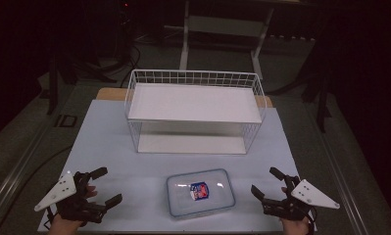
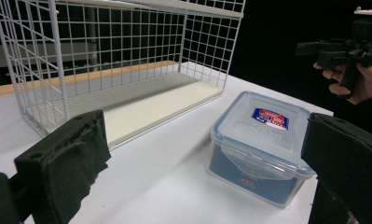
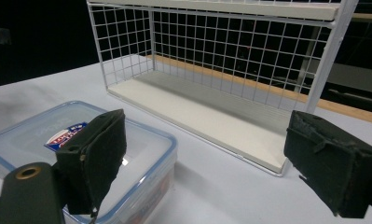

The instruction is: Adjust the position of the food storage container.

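Note:
A clear plastic food box (image 1: 201, 192) with a blue-rimmed snap lid and a red and blue label lies near the table's front edge, between my two grippers. My left gripper (image 1: 106, 186) rests at the front left, jaws wide apart with nothing between them; in its own view the box (image 2: 260, 144) lies ahead to the right. My right gripper (image 1: 266, 182) stands at the front right, also open and empty, with the box (image 3: 81, 154) low at the left in its view.
A white wire shelf rack (image 1: 193, 112) with a white top board and bottom board stands behind the box at mid-table. The white table cover (image 1: 105, 142) ends just behind my hands. Dark floor and stands surround the table.

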{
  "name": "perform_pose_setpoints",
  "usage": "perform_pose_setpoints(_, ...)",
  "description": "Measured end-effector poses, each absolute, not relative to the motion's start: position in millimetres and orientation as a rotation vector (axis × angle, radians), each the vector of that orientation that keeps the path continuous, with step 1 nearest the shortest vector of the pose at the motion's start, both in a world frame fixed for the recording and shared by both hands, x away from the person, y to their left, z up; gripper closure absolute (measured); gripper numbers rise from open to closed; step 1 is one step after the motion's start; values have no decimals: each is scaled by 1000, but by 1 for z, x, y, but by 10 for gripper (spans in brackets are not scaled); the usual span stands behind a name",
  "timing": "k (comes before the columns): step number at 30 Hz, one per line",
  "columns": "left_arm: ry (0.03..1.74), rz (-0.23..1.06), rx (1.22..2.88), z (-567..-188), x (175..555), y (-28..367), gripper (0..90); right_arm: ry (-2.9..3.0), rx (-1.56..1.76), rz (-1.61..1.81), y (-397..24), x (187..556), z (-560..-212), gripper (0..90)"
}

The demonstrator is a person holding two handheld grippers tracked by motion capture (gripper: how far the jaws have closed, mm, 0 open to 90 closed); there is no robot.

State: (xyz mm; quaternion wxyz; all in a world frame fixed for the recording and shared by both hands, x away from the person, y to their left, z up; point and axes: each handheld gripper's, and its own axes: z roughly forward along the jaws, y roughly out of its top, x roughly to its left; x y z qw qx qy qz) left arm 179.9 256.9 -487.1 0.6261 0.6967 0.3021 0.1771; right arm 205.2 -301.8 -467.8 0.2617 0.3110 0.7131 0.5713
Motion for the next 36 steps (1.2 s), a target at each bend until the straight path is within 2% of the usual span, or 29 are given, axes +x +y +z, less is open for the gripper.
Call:
perform_pose_setpoints(6,681,412,1593,-485,179,255,7,1926,852,1565,-301,204,-466,121)
perform_pose_setpoints(12,678,415,1599,-484,179,254,7,1973,895,1585,-282,198,-459,118)
perform_pose_setpoints(18,676,420,1601,-484,179,254,7,2102,872,1660,-255,190,-454,156)
perform_pose_setpoints(21,675,420,1604,-484,180,253,7,2165,840,1650,-241,184,-457,210)
perform_pose_setpoints(23,676,419,1607,-484,180,253,7,2235,825,1672,-232,182,-459,258)
perform_pose_setpoints(28,676,417,1612,-484,180,253,7,2336,745,1647,-211,170,-466,544)
perform_pose_setpoints(36,675,423,1620,-484,181,251,7,2494,693,1589,-192,162,-484,802)
